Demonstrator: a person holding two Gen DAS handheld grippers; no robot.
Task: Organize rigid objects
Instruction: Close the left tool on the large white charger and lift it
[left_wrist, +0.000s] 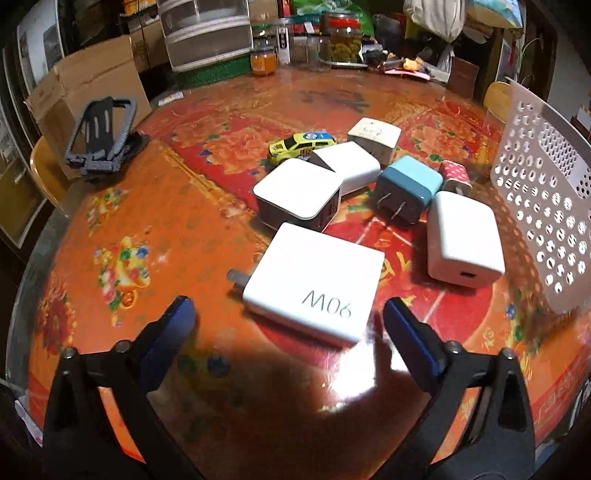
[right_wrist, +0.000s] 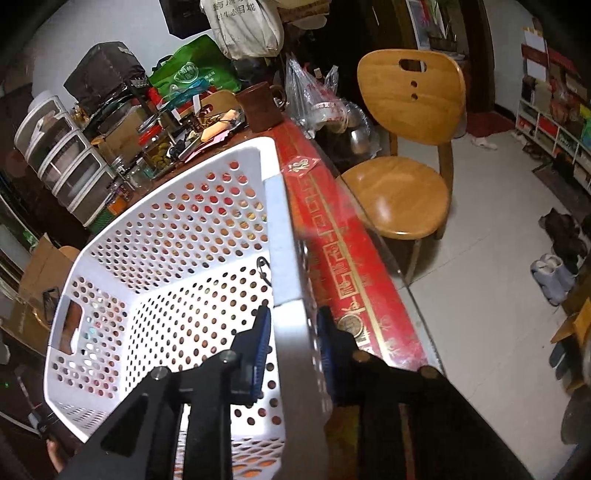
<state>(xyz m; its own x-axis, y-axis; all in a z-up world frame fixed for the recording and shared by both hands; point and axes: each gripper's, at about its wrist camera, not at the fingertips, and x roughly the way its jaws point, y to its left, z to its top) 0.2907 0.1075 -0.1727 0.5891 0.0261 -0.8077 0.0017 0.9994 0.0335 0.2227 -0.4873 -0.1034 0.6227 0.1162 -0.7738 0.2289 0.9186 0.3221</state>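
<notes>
Near the table's (left_wrist: 155, 229) front edge lies the stiff, smooth, probably slippery white charger (left_wrist: 314, 282), best pinched across its flat sides by the wide-open left gripper (left_wrist: 284, 321), while the right gripper (right_wrist: 293, 328) clamps the basket's (right_wrist: 166, 236) rim.

A large white charger (left_wrist: 314, 282) marked 90W lies flat on the bench, prongs pointing left. Behind it sit two white cube chargers (left_wrist: 297, 197) (left_wrist: 349, 166) touching each other, a blue charger (left_wrist: 408, 188) with prongs facing forward, a small polka-dot plug (left_wrist: 456, 175), a cream adapter (left_wrist: 375, 134) and a yellow toy car (left_wrist: 301, 145). Another white charger (left_wrist: 461, 240) lies just beside the white perforated basket (left_wrist: 546, 206).
</notes>
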